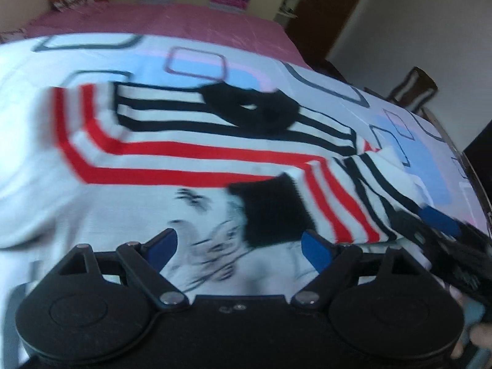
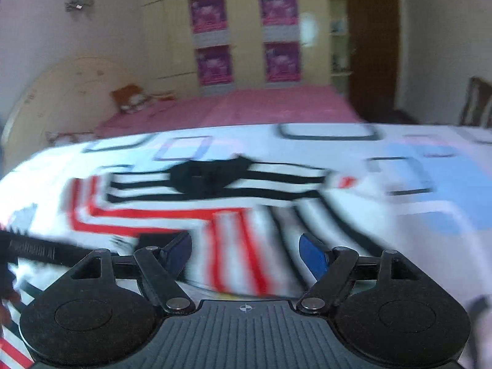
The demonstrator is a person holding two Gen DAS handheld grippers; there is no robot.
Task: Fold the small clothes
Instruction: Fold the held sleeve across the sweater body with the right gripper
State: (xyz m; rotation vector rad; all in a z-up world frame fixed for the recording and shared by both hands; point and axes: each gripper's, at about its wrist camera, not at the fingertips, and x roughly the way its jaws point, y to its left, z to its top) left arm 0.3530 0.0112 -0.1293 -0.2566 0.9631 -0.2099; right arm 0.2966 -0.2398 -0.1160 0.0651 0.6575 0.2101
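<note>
A small knit sweater (image 1: 190,156) lies spread on a patterned sheet (image 1: 430,160), collar away from the cameras. It is white with red stripes lower on the chest and black stripes across the shoulders, and its black collar (image 1: 255,107) sits at the far middle. One sleeve is folded in across the chest, so that its fuzzy black cuff (image 1: 270,209) lies on the printed black-and-white graphic (image 1: 212,246) on the front. The knit looks soft and thick; the stripes bend at square corners where the sleeves meet the body.

The left gripper (image 1: 243,246) hangs just over the graphic with its blue-padded jaws wide apart, the cuff just ahead of the right-hand pad, nothing pinched. The right gripper (image 2: 246,255) hovers over the folded sleeve, jaws also apart with striped knit under the gap; the pads do not press on it. In the left wrist view the right gripper shows at the right edge, beside the sleeve's fold.

The sheet is white with pale blue blocks and dark rounded squares, and it runs bare beyond the sweater to the right. Behind it lies a pink bedspread (image 2: 261,107) reaching to a cream wardrobe (image 2: 243,30) with purple posters. A brown door (image 2: 372,40) stands at the far right, a wooden chair (image 1: 412,86) near the bed's corner. Both views are blurred.
</note>
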